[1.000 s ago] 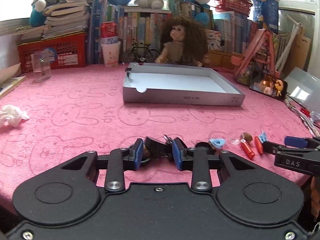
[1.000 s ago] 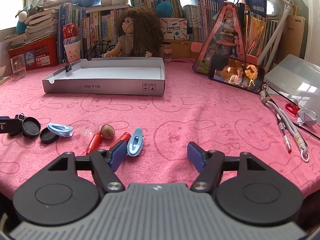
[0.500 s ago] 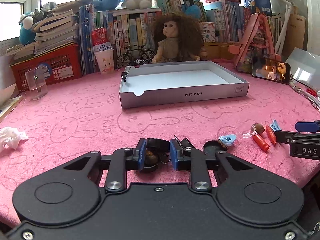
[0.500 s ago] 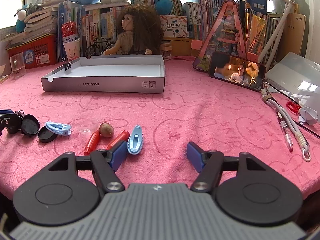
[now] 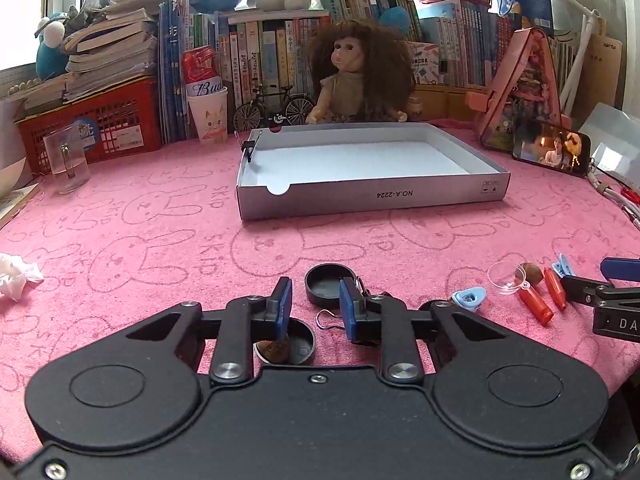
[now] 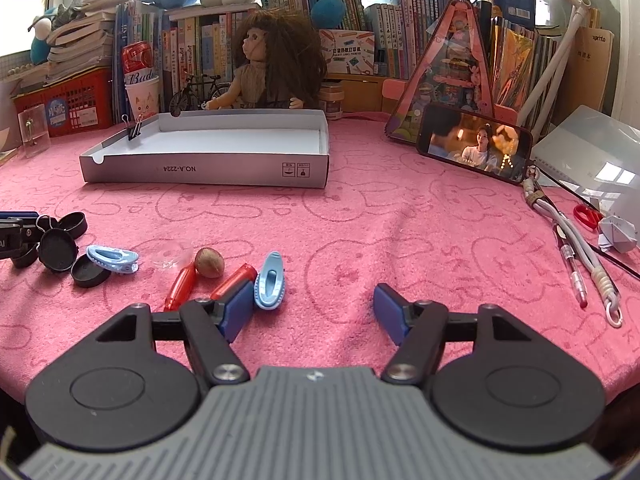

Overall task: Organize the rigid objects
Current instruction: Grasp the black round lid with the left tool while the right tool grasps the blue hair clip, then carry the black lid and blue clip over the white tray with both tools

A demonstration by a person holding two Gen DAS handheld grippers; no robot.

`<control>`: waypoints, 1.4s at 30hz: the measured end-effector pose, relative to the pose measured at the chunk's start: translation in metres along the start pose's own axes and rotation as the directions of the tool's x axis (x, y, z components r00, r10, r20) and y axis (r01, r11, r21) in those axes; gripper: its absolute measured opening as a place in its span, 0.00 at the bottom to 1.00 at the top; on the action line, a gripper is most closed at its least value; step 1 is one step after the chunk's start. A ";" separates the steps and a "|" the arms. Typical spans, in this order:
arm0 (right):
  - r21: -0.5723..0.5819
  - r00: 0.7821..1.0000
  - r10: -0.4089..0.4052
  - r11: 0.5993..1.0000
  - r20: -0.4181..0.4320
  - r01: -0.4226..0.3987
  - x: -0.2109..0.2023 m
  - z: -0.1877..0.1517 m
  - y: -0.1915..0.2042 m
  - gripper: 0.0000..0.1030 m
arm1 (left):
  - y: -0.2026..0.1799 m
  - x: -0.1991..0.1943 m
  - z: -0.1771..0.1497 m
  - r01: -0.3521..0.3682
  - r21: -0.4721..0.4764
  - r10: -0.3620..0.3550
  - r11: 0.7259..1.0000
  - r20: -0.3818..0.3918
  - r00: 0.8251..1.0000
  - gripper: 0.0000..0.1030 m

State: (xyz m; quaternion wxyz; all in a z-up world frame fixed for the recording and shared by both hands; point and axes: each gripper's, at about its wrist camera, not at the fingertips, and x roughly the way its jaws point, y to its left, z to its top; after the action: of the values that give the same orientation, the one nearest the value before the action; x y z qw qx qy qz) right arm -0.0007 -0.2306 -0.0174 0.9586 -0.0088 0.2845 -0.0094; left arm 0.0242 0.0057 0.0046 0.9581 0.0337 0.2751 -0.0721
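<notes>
In the left wrist view, the left gripper [image 5: 314, 296] sits low over the pink surface [image 5: 160, 240]. Its fingers are only narrowly apart and have just been closing. A binder clip's [image 5: 329, 317] wire loop lies in the gap, but the pads do not visibly press on it. A black cap [image 5: 326, 286] rests just beyond the tips. The box [image 5: 372, 200] stands well beyond and is almost bare. This looks like the pick-up step. Next, the fingers need to settle on the clip's body, not its wire, before lifting towards the box.

In the right wrist view, the right gripper [image 6: 314, 300] waits with its fingers wide apart and nothing between them. A blue hair clip [image 6: 271, 282] lies just beside its left finger, near a nut [image 6: 209, 263].
</notes>
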 end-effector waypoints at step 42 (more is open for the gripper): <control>-0.022 0.997 0.074 0.997 0.038 -0.073 0.002 0.003 0.019 0.38 | 0.009 0.030 0.011 0.016 -0.123 -0.020 0.992 -0.034 0.999 0.48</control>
State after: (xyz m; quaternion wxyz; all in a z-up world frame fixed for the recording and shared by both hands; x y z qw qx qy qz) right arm 0.0029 -0.2112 -0.0164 0.9635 -0.0083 0.2660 0.0289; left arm 0.0567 0.0103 -0.0016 0.9526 -0.0264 0.2964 -0.0632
